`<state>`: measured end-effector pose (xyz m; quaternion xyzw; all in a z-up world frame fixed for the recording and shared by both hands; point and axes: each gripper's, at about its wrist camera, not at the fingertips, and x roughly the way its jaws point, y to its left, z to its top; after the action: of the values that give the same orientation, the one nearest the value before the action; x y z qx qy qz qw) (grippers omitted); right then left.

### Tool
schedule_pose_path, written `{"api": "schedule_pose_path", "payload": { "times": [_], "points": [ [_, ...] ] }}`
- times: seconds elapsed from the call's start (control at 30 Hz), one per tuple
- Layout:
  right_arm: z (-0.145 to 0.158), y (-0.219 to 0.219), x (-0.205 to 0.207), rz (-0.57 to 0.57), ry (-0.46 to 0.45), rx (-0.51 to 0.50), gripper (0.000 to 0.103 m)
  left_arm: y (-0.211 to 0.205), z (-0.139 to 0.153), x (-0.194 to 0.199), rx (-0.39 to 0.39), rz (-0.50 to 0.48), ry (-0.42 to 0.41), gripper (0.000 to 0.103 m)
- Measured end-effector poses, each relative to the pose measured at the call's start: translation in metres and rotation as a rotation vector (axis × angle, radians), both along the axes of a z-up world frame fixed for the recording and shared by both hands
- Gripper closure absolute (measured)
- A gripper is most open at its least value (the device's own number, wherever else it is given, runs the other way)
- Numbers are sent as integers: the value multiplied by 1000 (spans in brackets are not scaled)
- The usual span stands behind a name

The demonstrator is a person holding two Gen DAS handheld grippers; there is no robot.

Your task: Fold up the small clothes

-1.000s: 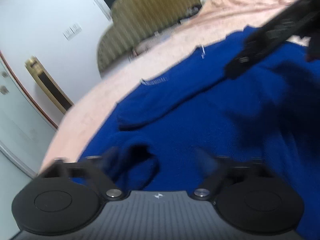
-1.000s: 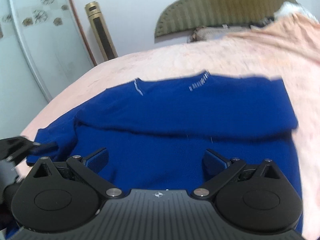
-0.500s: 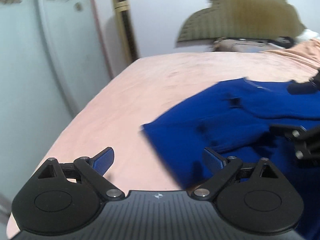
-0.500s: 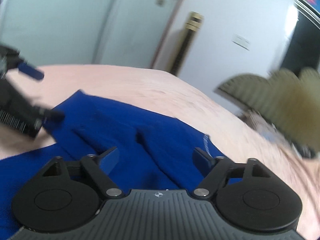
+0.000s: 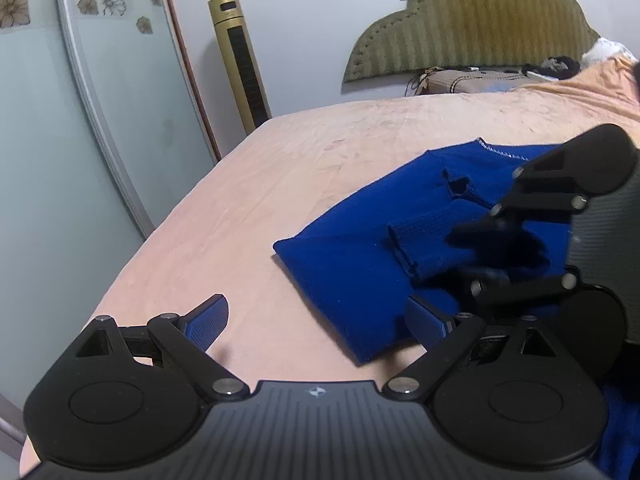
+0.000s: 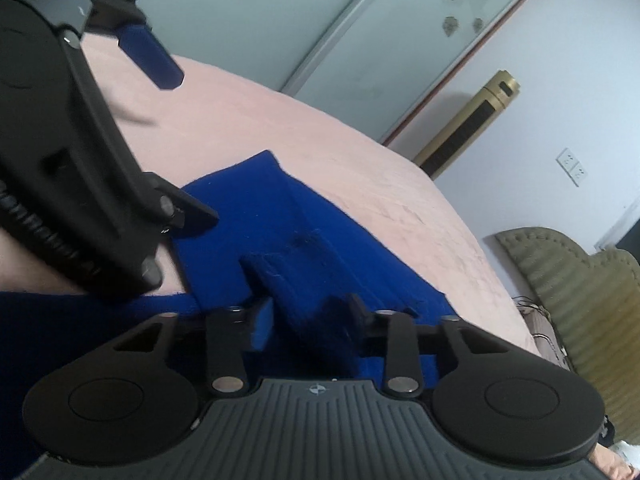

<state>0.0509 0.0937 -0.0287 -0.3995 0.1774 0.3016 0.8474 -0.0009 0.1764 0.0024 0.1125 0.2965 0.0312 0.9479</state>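
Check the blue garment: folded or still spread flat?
Partly folded: blue garment shows a doubled corner and layered edges; right gripper grips a fold.

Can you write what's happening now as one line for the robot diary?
step: folding | right gripper: shut on blue sweater sleeve cuff | left gripper: open, empty, beside sweater | surface: pink bed

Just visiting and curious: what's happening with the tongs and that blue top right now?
Left tongs open, holding nothing, over the bed. Right tongs shut on blue sweater, at a folded sleeve. Nothing in the way.

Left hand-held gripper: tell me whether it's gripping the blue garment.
No: the left hand-held gripper is open, with pink bedsheet showing between its fingers.
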Motion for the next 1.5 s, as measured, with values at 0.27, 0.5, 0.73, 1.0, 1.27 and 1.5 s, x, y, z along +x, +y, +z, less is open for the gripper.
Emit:
{"api": "schedule_pose_path", "payload": {
  "times": [0.27, 0.5, 0.73, 1.0, 1.27, 1.5],
  "points": [
    [51, -50, 35, -160, 168, 352, 100, -25, 6, 10, -18, -146, -5, 7],
    [102, -123, 83, -313, 363, 706, 99, -92, -3, 32, 161, -270, -63, 7],
    [132, -171, 89, -342, 380, 960, 99, -107, -8, 79, 261, -95, -118, 7],
    [122, -261, 96, -600, 183, 1105, 98, -74, 7, 128, 204, 60, -122, 7],
    [77, -342, 73, -810, 59, 1148, 98, -87, 12, 140, 162, -2, -128, 7],
    [17, -386, 41, -965, 144, 1131, 98, -102, -9, 128, 223, -138, -76, 6]
  ]
}}
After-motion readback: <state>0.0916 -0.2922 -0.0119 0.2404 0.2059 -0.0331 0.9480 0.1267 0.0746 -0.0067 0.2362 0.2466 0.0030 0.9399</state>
